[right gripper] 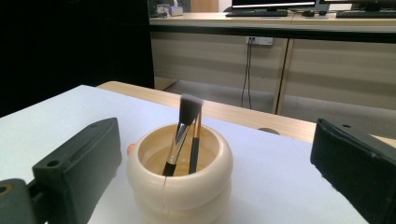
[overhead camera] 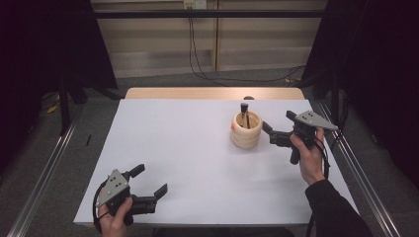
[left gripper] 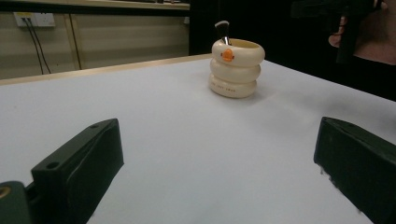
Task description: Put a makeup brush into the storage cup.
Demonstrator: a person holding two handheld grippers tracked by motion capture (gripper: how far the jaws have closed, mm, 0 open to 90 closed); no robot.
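A cream ringed pot [overhead camera: 246, 132] with a small orange mark [left gripper: 227, 55] stands on the white table [overhead camera: 188, 148], right of the middle. Two makeup brushes [right gripper: 186, 135] lean inside it, bristles up. My right gripper [overhead camera: 278, 122] is held just right of the pot, open and empty. In the right gripper view the pot [right gripper: 180, 186] sits close ahead between the spread jaws of that gripper [right gripper: 215, 156]. My left gripper [overhead camera: 149, 180] rests open near the front left corner, far from the pot [left gripper: 235, 70], with nothing between its jaws [left gripper: 219, 172].
A bare wooden strip [overhead camera: 212, 93] runs along the table's far edge. Metal rails [overhead camera: 42, 173] flank the table on both sides. Cables [overhead camera: 197, 64] hang down the back wall. The other hand [left gripper: 359, 32] with its gripper shows at the top right of the left gripper view.
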